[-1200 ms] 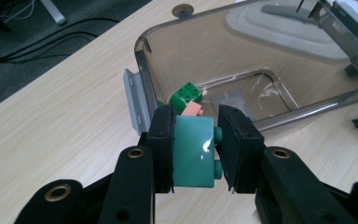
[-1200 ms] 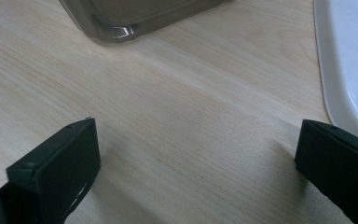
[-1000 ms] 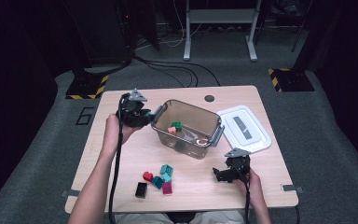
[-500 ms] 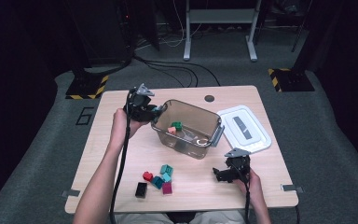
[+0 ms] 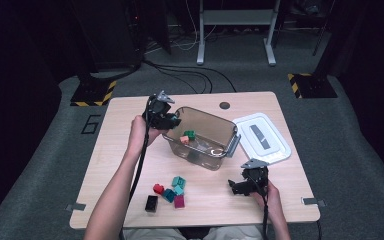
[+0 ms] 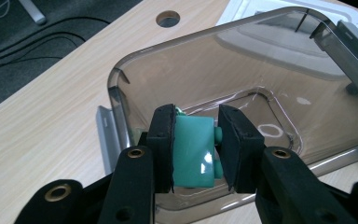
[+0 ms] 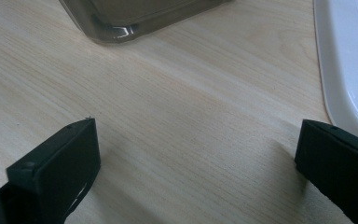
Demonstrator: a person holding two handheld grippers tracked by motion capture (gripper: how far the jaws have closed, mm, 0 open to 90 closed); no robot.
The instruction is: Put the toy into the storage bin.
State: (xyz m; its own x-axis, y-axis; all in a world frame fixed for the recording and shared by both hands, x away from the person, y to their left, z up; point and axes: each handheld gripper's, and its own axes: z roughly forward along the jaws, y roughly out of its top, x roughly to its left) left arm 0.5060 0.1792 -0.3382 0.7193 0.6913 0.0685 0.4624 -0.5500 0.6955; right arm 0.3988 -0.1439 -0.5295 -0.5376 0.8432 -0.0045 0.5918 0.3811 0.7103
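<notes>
Green block [image 6: 193,151] sits clamped between the two black jaws of the left gripper [image 6: 196,144], one pad pressed against each of its opposite faces. Studs on the block's right face meet the right pad. In the left gripper view the block hangs just above the near-left rim of the clear bin [image 6: 121,70], with the bin's open interior directly beyond it. In the high view the left gripper [image 5: 166,120] is at the far-left corner of the clear bin [image 5: 220,152], touching or just above the rim; which one cannot be told.

Inside the bin, an orange block [image 5: 184,140] and a dark green block [image 5: 190,134] lie close together toward the left side of the floor. A grey latch handle [image 5: 233,145] projects from the bin's right end. Just right of the bin lies the white lid [image 5: 272,150], flat on the table [image 5: 120,150].

Near the front edge, left of centre, loose blocks form a cluster: a red block [image 5: 158,189], two teal blocks [image 5: 178,182], a magenta block [image 5: 179,201] and a black block [image 5: 151,203].

The right gripper [image 5: 237,187] rests low over the table at near right, well apart from the bin. Its jaws stand wide apart with bare wood between them [image 7: 196,140]; nothing is held.
</notes>
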